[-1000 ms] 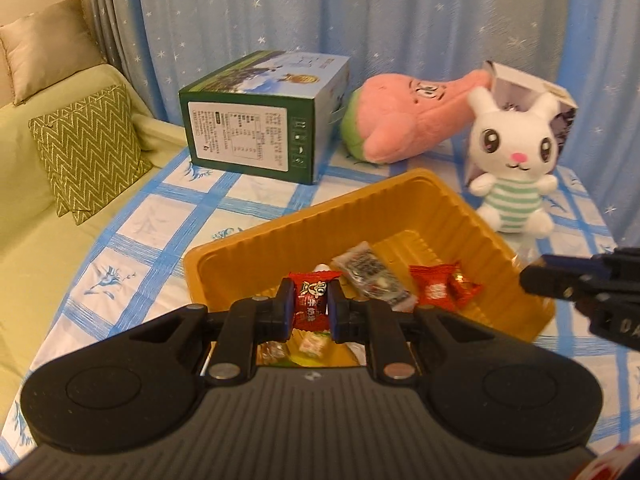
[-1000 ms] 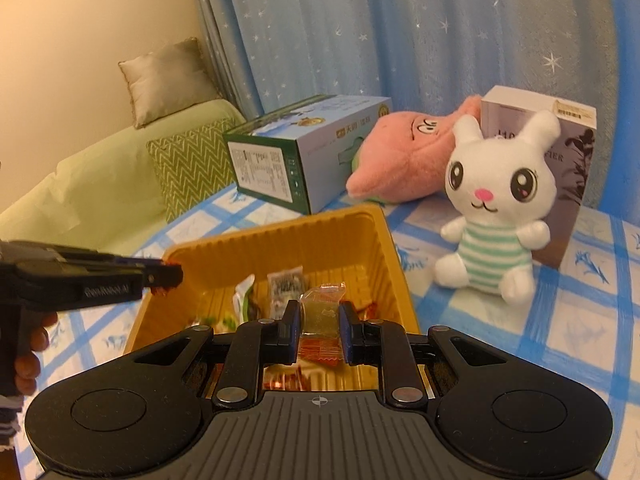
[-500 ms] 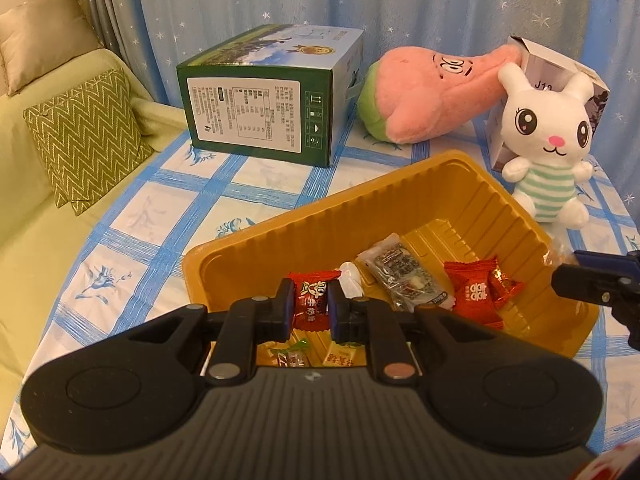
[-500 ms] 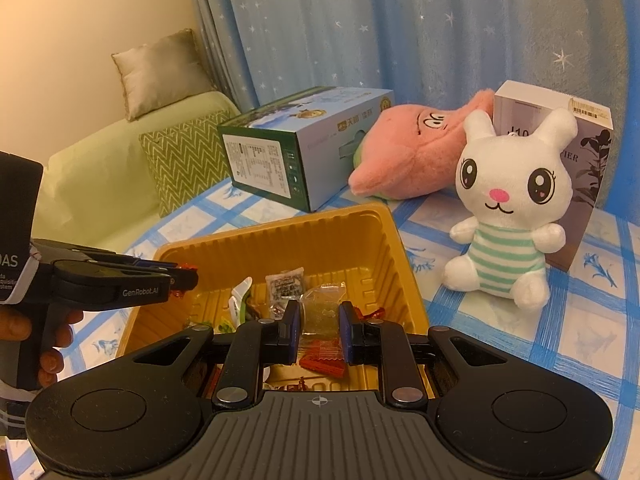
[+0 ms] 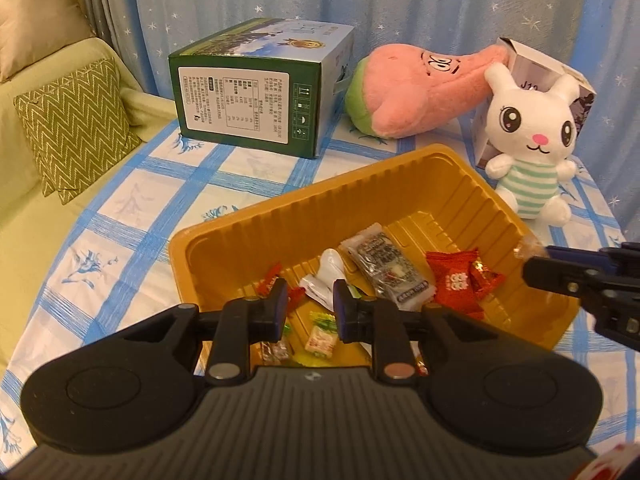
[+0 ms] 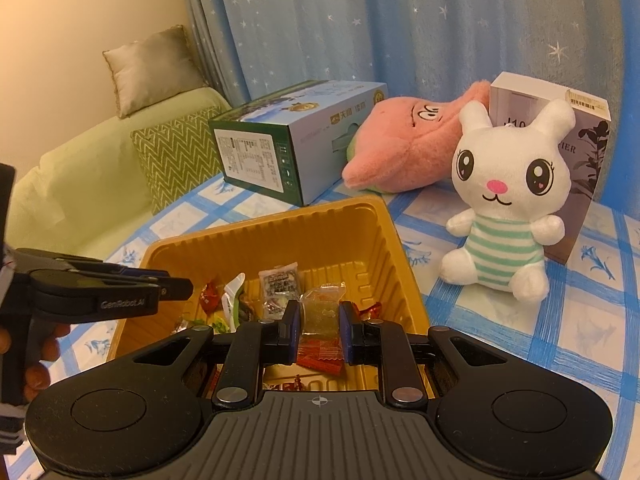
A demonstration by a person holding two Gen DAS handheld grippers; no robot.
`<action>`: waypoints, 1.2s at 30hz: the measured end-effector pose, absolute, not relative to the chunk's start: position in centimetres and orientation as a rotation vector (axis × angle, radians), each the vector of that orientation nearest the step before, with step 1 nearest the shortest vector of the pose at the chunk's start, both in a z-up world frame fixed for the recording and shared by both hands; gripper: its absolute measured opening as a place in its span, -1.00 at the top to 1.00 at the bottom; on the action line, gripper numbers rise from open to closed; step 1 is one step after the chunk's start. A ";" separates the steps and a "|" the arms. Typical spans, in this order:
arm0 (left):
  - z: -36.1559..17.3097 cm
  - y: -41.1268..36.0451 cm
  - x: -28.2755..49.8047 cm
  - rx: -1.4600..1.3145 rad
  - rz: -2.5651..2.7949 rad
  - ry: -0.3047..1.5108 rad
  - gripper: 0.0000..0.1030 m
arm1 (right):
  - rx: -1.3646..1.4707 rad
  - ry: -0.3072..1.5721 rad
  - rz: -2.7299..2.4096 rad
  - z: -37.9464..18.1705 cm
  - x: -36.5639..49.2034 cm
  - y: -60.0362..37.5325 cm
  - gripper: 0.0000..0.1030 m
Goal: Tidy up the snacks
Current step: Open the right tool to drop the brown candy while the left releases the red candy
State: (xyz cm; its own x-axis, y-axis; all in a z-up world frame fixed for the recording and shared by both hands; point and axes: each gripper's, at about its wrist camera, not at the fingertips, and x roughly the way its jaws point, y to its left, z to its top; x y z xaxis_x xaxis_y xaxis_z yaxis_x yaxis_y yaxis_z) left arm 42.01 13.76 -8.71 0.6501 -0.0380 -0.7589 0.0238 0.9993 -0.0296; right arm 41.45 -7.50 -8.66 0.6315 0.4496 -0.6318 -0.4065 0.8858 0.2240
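overhead-free: checked tablecloth [image 5: 120, 216], starry curtain [image 5: 400, 8], green sofa [image 5: 48, 92]

My left gripper [image 5: 308, 304] body hides the near wall of the tray [image 5: 360, 184] and part of the sweets under it. Behind the rabbit [image 6: 508, 200], the white box [image 6: 532, 96] is half covered. My hand [image 6: 36, 360] is cut by the frame edge.

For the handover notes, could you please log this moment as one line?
left gripper: jaws just opening, empty | right gripper: shut on yellow candy | both over yellow tray
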 end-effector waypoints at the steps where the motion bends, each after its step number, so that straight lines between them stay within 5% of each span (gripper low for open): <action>1: -8.7 13.7 41.9 -0.021 -0.037 0.864 0.59 | 0.066 0.742 0.491 -8.7 41.6 -7.4 0.60; 36: -7.6 14.8 40.7 -0.002 -0.051 0.857 0.33 | 0.218 0.741 0.409 -8.5 45.7 -6.3 0.59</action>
